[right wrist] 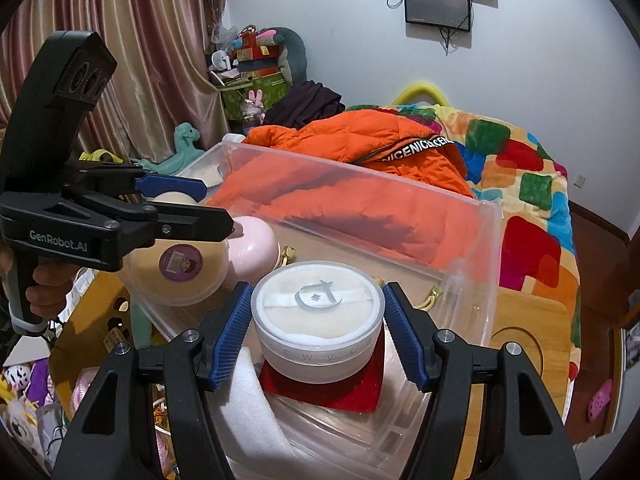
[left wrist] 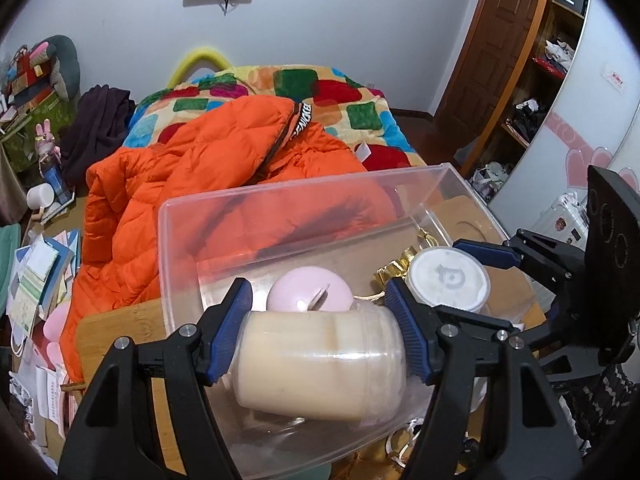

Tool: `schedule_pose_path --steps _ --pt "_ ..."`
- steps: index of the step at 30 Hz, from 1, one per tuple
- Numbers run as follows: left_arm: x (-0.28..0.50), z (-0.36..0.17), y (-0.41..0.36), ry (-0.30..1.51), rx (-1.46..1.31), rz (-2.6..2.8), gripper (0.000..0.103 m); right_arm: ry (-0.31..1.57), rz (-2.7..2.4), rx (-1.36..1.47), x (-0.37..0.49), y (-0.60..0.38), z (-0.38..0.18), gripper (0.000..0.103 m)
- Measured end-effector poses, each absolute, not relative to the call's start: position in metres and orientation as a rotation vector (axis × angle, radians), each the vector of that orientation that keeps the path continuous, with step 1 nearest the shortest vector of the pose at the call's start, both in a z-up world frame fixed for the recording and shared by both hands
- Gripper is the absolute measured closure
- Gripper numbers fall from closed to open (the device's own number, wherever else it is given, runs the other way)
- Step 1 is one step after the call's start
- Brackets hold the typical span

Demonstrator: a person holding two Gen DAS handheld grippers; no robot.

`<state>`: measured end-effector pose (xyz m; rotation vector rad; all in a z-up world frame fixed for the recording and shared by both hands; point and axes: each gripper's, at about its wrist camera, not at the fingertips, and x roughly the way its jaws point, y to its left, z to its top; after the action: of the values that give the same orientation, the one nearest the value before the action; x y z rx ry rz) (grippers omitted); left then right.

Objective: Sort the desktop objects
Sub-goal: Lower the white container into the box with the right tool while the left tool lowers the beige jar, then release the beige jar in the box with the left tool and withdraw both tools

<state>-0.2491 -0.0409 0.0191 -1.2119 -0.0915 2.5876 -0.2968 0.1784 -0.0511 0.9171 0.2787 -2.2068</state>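
Clear plastic bin (left wrist: 192,240) fills the left wrist view, sitting on a wooden desktop (left wrist: 116,332) w/ its far wall toward the bed. Left gripper (left wrist: 324,336) is clamped on a cream-filled jar (left wrist: 320,360), blue pads pressed on both ends, jar lying sideways above the bin's near part. Behind it, inside the bin: a pink dome-shaped item (left wrist: 310,290) and gold foil bits (left wrist: 394,268). Right gripper (left wrist: 486,280) comes in from the right, holding a round white-lidded jar (left wrist: 450,280) just beside the left gripper's right pad; little room between the two tools. Bin's back half is open floor. Orange puffer jacket (left wrist: 208,168) lies past the far wall on a colourful blanket (left wrist: 340,96); papers (left wrist: 36,280) pile at left.

Right wrist view: right gripper (right wrist: 318,336) is closed on the powder jar (right wrist: 318,320), pads on both sides, a crescent logo on the lid. Under it a red glittery piece (right wrist: 320,388) and a white foam strip (right wrist: 256,400), unseen from the other camera. Left gripper (right wrist: 188,208) reaches in at left w/ the cream jar (right wrist: 180,272), showing a purple sticker on its end; the pink item (right wrist: 256,252) sits just beyond. Bin's right wall (right wrist: 480,280) stands well apart from the jar. Curtains (right wrist: 140,60) and a wall screen (right wrist: 436,2) show behind.
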Motion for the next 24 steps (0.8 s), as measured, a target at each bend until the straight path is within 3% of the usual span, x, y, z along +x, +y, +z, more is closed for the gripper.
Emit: schedule_pose_path --steps 17,24 --pt "-0.207 0.054 -0.046 -0.088 -1.105 2.636 0.033 0.34 -2.256 0.812 -0.259 0.182 -0.023 0.04" --pt "-0.177 0.067 -0.053 -0.079 -1.053 2.697 0.026 0.347 -2.273 0.791 -0.234 0.189 -0.017 0.04"
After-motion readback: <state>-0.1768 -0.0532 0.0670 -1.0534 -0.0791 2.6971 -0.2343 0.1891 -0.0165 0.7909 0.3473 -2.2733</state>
